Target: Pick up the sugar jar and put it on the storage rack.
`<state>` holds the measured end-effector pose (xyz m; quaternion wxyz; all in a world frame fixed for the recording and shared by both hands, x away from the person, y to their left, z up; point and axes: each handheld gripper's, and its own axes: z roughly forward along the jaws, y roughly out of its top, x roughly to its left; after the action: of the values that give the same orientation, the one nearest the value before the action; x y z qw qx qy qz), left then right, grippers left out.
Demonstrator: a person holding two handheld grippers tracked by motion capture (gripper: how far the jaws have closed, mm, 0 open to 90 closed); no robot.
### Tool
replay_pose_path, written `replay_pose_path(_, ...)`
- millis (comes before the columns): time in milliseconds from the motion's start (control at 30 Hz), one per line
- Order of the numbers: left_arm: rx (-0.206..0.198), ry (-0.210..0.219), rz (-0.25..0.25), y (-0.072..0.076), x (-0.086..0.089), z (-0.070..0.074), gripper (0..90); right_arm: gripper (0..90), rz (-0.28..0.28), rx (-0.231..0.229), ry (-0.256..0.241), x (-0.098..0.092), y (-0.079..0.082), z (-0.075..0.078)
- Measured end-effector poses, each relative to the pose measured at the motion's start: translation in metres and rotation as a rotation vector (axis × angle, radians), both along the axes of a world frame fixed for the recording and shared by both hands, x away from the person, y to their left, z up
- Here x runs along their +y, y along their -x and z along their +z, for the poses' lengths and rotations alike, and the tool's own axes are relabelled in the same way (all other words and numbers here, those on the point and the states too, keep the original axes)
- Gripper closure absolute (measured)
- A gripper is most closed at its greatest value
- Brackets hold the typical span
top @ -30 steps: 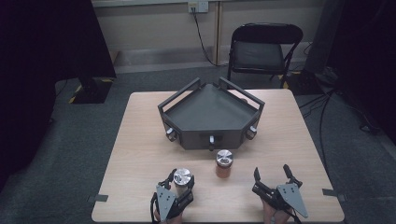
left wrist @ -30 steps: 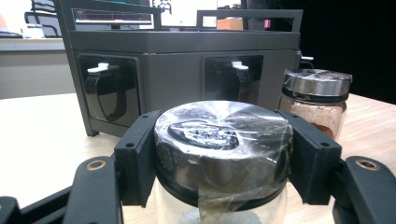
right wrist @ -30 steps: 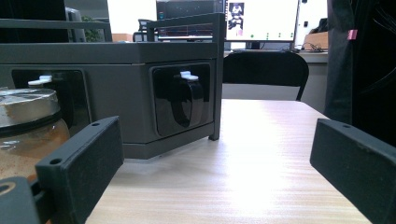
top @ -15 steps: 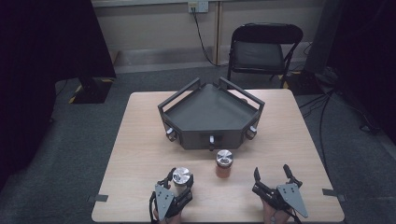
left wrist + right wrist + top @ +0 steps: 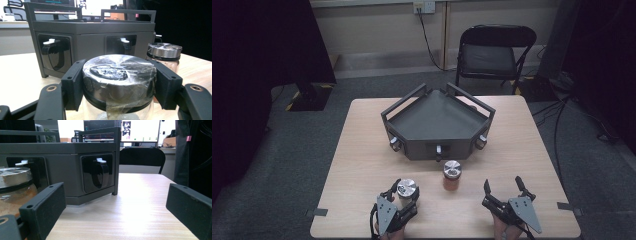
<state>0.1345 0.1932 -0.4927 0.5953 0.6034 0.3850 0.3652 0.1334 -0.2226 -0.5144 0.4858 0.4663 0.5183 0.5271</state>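
A clear jar with a silver lid (image 5: 407, 190) (image 5: 119, 76) stands near the table's front edge, and my left gripper (image 5: 404, 191) (image 5: 120, 85) is shut on its lid. A second silver-lidded jar of brown powder (image 5: 451, 174) (image 5: 163, 56) (image 5: 13, 188) stands to its right, just in front of the dark grey angular tray (image 5: 437, 122) (image 5: 85, 27) (image 5: 62, 147). My right gripper (image 5: 502, 186) (image 5: 117, 207) rests open on the table to the right of that jar, its jaws wide apart with nothing between them.
The tray's front wall carries small dispenser knobs (image 5: 438, 149). A black folding chair (image 5: 492, 55) stands beyond the far edge of the wooden table (image 5: 362, 155). Bare tabletop lies to the left and right of the tray.
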Motion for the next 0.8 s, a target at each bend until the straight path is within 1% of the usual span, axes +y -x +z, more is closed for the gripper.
replay_pose_path(133,-0.003,0.001,-0.007,0.000,0.001,0.004,35.6,1.9,0.000,0.000,0.000,0.000,0.000,0.000)
replay_pose_path(200,-0.011,0.004,-0.007,0.000,0.001,0.006,35.5,1.9,0.001,0.000,0.000,0.000,0.000,0.000)
replay_pose_path(267,-0.017,0.010,-0.018,-0.001,0.002,0.008,35.6,1.9,0.001,0.000,0.000,0.000,0.000,0.000)
replay_pose_path(367,-0.024,0.006,-0.030,-0.004,0.003,0.013,35.6,1.9,0.001,0.000,0.000,0.000,0.000,0.000)
replay_pose_path(433,-0.028,0.014,-0.047,-0.006,0.006,0.015,35.6,1.9,0.001,0.000,0.000,0.000,0.000,0.000)
replay_pose_path(533,-0.035,0.032,-0.055,-0.010,0.005,0.019,35.6,1.9,0.001,0.000,0.000,0.000,0.000,0.000)
replay_pose_path(800,-0.055,0.015,-0.090,-0.020,0.004,0.034,35.5,1.9,0.001,0.000,0.000,0.000,0.000,0.000)
